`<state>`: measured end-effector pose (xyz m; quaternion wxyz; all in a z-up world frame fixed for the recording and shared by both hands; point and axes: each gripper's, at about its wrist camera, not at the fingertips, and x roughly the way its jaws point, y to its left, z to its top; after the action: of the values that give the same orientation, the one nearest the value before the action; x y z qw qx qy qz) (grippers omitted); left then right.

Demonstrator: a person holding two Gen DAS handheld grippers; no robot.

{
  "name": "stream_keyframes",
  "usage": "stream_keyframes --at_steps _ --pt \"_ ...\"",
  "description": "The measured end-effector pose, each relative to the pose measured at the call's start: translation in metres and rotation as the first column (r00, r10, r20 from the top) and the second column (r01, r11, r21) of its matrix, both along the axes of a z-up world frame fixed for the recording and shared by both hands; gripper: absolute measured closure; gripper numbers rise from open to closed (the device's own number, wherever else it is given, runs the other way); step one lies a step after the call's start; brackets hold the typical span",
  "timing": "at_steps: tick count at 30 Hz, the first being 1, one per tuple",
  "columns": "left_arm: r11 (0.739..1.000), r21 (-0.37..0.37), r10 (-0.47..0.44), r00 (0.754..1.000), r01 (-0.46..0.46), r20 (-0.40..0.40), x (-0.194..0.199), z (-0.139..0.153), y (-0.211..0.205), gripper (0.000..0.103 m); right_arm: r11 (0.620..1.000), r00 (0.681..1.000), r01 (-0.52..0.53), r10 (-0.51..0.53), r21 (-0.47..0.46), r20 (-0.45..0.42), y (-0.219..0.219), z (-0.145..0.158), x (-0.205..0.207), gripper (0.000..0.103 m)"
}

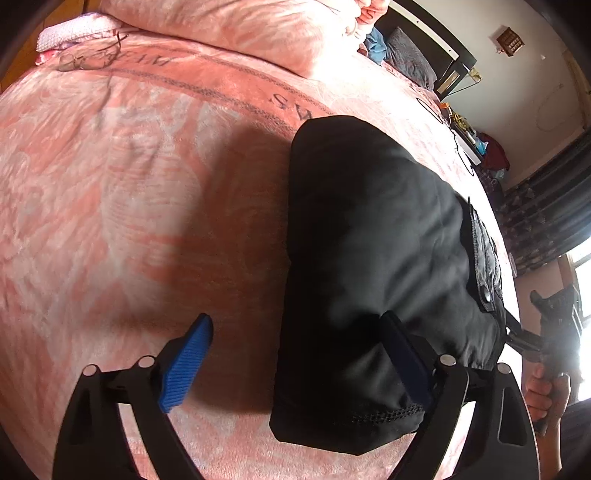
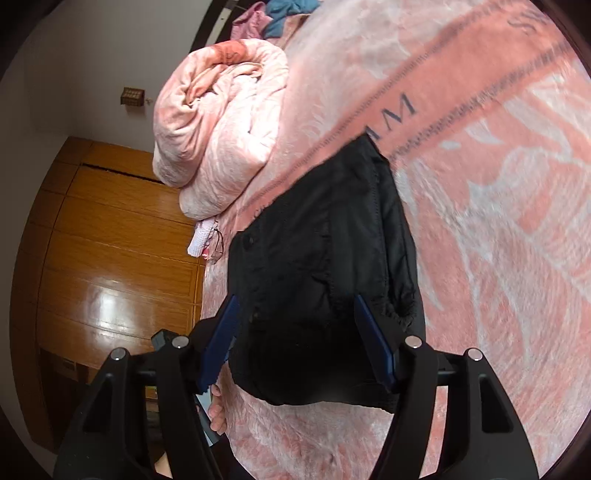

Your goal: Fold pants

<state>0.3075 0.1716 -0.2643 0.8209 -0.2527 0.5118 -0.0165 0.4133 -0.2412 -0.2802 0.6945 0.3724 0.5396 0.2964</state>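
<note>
The black pants (image 1: pixel 369 221) lie folded into a thick bundle on the pink blanket (image 1: pixel 129 203). My left gripper (image 1: pixel 295 358) stands wide open at the bundle's near hem end. Its right pad hangs over the cloth and its left pad over bare blanket, and nothing is pinched. In the right wrist view the pants (image 2: pixel 325 240) lie flat under my right gripper (image 2: pixel 297 339). Its blue pads are parted above the near end, which is wider than the gap. From the left wrist view the right gripper (image 1: pixel 517 334) reaches the bundle's waistband side, held by a hand (image 1: pixel 546 391).
A rolled pink quilt (image 2: pixel 221 129) lies at the bed's head, with eyeglasses (image 1: pixel 92 55) and a white knitted cloth (image 1: pixel 74 33) beside it. The wooden floor (image 2: pixel 110 240) begins at the bed's edge. A cluttered shelf (image 1: pixel 480 147) and a dark curtain (image 1: pixel 554 206) stand beyond the bed's other side.
</note>
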Motion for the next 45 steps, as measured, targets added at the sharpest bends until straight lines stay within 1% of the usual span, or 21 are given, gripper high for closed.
stream_keyframes --at_steps 2,4,6,8,9,12,15,18,20,24,27,29,30,32,33,34,36,39,41,44,45 --pt "1.000 -0.010 0.012 1.000 -0.012 -0.011 -0.001 0.002 0.002 0.009 0.999 1.000 0.024 -0.024 0.025 -0.010 -0.003 0.003 0.001 0.045" --pt "0.999 -0.009 0.033 0.999 -0.033 -0.013 -0.006 0.010 0.002 0.010 0.999 0.998 0.044 -0.044 0.018 0.036 -0.006 0.025 -0.007 0.033" --pt "0.999 0.001 0.039 0.999 -0.039 -0.010 -0.017 0.023 0.001 0.010 0.998 0.994 0.062 -0.062 0.001 0.091 -0.010 0.050 -0.026 0.015" --pt "0.998 0.049 0.028 1.000 -0.028 0.006 -0.035 0.041 -0.004 0.008 0.994 0.986 0.087 -0.076 -0.067 0.150 -0.014 0.077 -0.055 0.006" --pt "0.997 0.079 0.023 1.000 -0.025 0.019 -0.048 0.051 -0.006 0.003 0.988 0.981 0.098 -0.076 -0.116 0.179 -0.015 0.088 -0.070 0.004" --pt "0.983 0.175 0.040 0.996 -0.053 0.078 -0.092 0.085 -0.011 0.004 0.957 0.961 0.144 -0.076 -0.250 0.264 -0.017 0.121 -0.124 0.004" --pt "0.968 0.236 0.052 0.990 -0.082 0.129 -0.138 0.120 -0.021 0.004 0.938 0.937 0.190 -0.086 -0.290 0.337 -0.021 0.154 -0.182 0.004" --pt "0.933 0.348 0.029 0.982 -0.093 0.185 -0.184 0.155 -0.039 0.004 0.913 0.913 0.238 -0.095 -0.330 0.396 -0.026 0.184 -0.237 0.003" --pt "0.916 0.386 0.027 0.977 -0.108 0.211 -0.211 0.172 -0.049 0.004 0.894 0.897 0.276 -0.108 -0.352 0.429 -0.028 0.201 -0.274 0.003" --pt "0.922 0.364 0.029 0.960 -0.133 0.279 -0.266 0.207 -0.065 0.004 0.880 0.884 0.303 -0.117 -0.365 0.453 -0.030 0.226 -0.334 0.003" --pt "0.921 0.361 0.026 0.946 -0.149 0.324 -0.300 0.232 -0.075 0.004 0.860 0.857 0.324 -0.091 -0.394 0.507 -0.023 0.250 -0.373 0.003" --pt "0.915 0.367 0.028 0.937 -0.165 0.350 -0.320 0.249 -0.082 0.004 0.833 0.836 0.344 -0.061 -0.434 0.545 -0.013 0.265 -0.397 0.003" --pt "0.914 0.370 0.020 0.931 -0.165 0.364 -0.331 0.257 -0.086 0.004 0.827 0.830 0.344 -0.046 -0.445 0.556 -0.007 0.271 -0.406 0.003" --pt "0.900 0.402 0.004 0.927 -0.166 0.374 -0.349 0.269 -0.097 0.004 0.810 0.822 0.326 0.010 -0.486 0.569 0.009 0.282 -0.425 0.003" --pt "0.893 0.420 -0.008 0.927 -0.162 0.375 -0.357 0.274 -0.103 0.004 0.794 0.818 0.326 0.035 -0.514 0.574 0.017 0.286 -0.433 0.003" --pt "0.892 0.428 -0.027 0.926 -0.148 0.376 -0.366 0.278 -0.110 0.004 0.774 0.817 0.328 0.056 -0.542 0.574 0.025 0.290 -0.442 0.003" --pt "0.895 0.427 -0.046 0.925 -0.130 0.378 -0.383 0.282 -0.120 0.004 0.765 0.806 0.320 0.090 -0.558 0.585 0.038 0.296 -0.460 0.003" --pt "0.884 0.450 -0.056 0.925 -0.130 0.377 -0.403 0.287 -0.131 0.004 0.724 0.782 0.354 0.118 -0.592 0.612 0.054 0.305 -0.484 0.003" --pt "0.879 0.458 -0.057 0.925 -0.132 0.376 -0.415 0.288 -0.136 0.004 0.713 0.777 0.367 0.119 -0.598 0.618 0.060 0.307 -0.495 0.003" --pt "0.893 0.435 -0.062 0.924 -0.118 0.377 -0.426 0.289 -0.135 0.004 0.724 0.770 0.363 0.122 -0.586 0.627 0.066 0.310 -0.507 0.003" --pt "0.898 0.425 -0.059 0.922 -0.118 0.382 -0.429 0.290 -0.134 0.004 0.721 0.766 0.365 0.126 -0.588 0.630 0.067 0.311 -0.510 0.003"
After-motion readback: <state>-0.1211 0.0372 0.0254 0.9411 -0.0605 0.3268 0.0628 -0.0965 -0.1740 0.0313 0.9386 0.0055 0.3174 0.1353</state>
